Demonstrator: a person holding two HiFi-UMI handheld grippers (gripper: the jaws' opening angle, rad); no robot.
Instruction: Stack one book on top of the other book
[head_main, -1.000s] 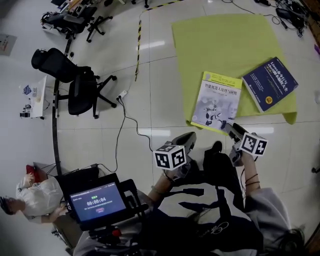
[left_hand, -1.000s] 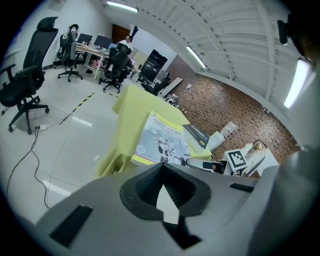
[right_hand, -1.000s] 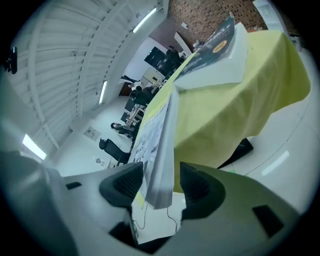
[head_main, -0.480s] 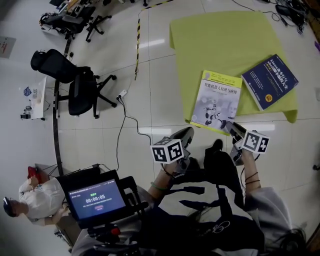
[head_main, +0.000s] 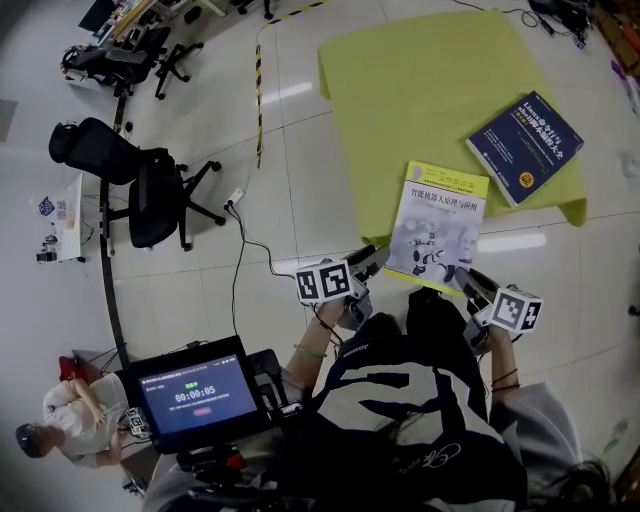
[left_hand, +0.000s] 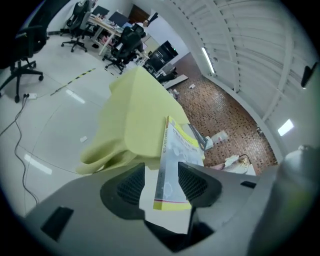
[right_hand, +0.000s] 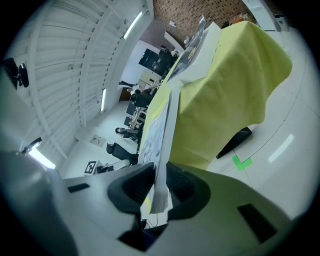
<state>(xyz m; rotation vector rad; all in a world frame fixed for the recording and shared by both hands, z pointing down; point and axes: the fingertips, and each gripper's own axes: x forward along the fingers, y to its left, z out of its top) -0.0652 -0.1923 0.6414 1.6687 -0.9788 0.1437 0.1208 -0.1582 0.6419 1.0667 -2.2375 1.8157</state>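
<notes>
Yellow cloth (head_main: 420, 90) on the floor (head_main: 300, 180) bears the white book (head_main: 437, 225), with the blue book (head_main: 524, 148) apart beyond it. Slanting down at the white book's near edge, the left tongs (head_main: 372, 258), just opened wide, straddle one corner without gripping. The right tongs (head_main: 466, 276) have just closed on the other.

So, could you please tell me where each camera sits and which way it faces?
Head view: on the person's head, facing steeply down at yellow cloth, white book, blue book; shows torso, left gripper, right gripper.
Left gripper view: rides that gripper; its jaws, just opened, straddle the white book.
Right gripper view: likewise; jaws, just closing, pinch it.
Shared: white book, yellow cloth.
</notes>
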